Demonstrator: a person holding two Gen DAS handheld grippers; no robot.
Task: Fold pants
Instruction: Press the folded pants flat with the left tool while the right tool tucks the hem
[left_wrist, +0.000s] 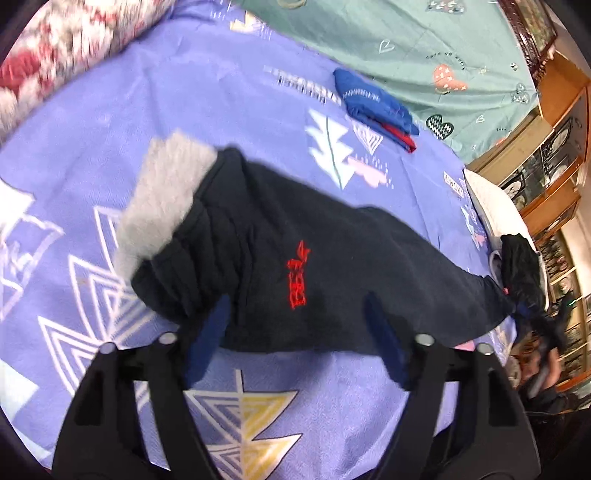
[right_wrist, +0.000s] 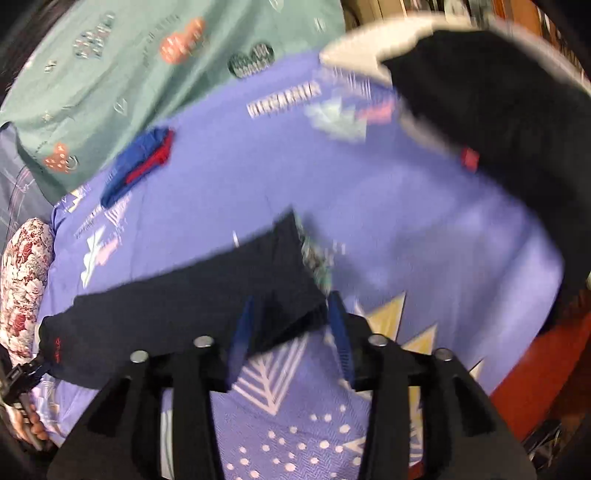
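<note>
Dark navy pants (left_wrist: 295, 258) with a red embroidered logo (left_wrist: 298, 277) and grey fleece lining (left_wrist: 162, 195) lie across a purple patterned bedsheet (left_wrist: 110, 129). My left gripper (left_wrist: 295, 321) is open, its blue fingers (left_wrist: 210, 332) straddling the near edge of the pants by the waist. In the right wrist view the pants (right_wrist: 184, 306) stretch to the left, and my right gripper (right_wrist: 291, 321) is open with its fingers (right_wrist: 338, 325) around the leg end corner. The right gripper also shows in the left wrist view (left_wrist: 528, 314) at the far leg end.
A folded blue and red garment (left_wrist: 376, 107) lies further back on the sheet, also in the right wrist view (right_wrist: 140, 162). A teal blanket (left_wrist: 406, 44) lies behind. A white basket with dark clothes (right_wrist: 498, 110) stands at the right. A floral pillow (right_wrist: 26, 280) is at the left.
</note>
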